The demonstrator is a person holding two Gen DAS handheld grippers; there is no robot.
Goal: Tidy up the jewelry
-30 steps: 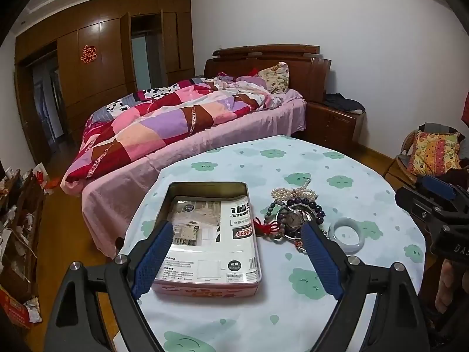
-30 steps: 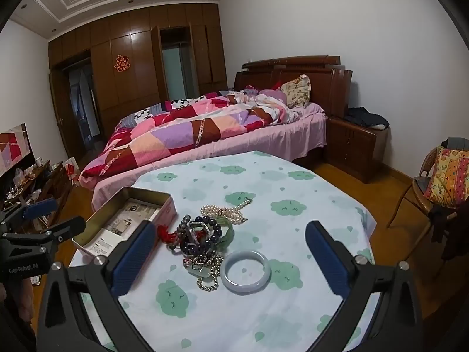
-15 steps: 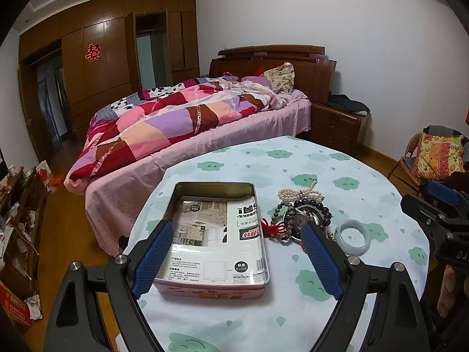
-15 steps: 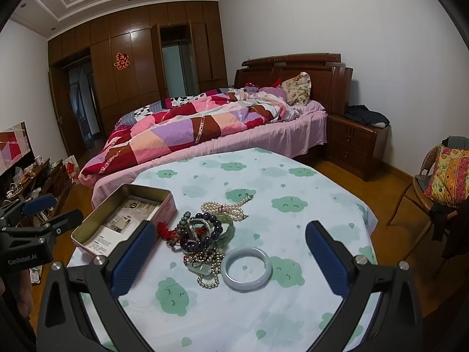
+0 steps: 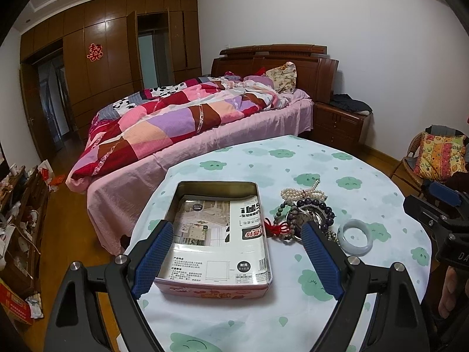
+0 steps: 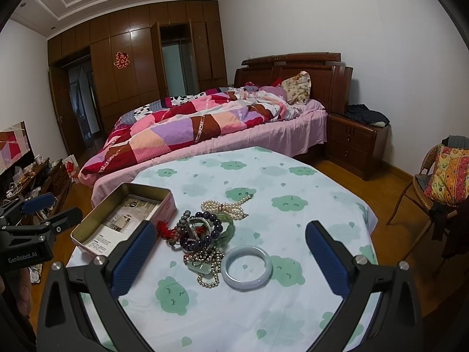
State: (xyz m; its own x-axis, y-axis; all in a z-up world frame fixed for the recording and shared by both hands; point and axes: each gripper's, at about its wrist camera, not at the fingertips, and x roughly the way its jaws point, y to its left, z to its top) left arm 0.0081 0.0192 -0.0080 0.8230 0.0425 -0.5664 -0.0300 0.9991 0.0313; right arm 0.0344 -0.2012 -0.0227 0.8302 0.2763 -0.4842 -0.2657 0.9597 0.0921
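Observation:
An open pink tin box (image 5: 215,289) (image 6: 168,205) lined with printed paper sits on the round table. To its right lies a heap of jewelry (image 5: 302,214) (image 6: 202,234): a pearl strand (image 6: 225,206), dark bead bracelets, a red tassel and a beaded chain. A pale jade bangle (image 5: 354,240) (image 6: 246,267) lies just right of the heap. My left gripper (image 5: 237,255) is open, hovering over the near end of the box. My right gripper (image 6: 230,258) is open above the heap and bangle, holding nothing.
The table (image 6: 293,182) wears a white cloth with green clouds. Behind it stand a bed (image 6: 205,129) with a patchwork quilt, a wooden nightstand (image 6: 356,143) and wardrobes. A wicker chair (image 6: 433,182) with a cushion is at the right. Clutter lines the left wall.
Both grippers have drawn back and risen slightly, so the box and jewelry sit a little farther away and lower in view. Neither gripper has changed its opening.

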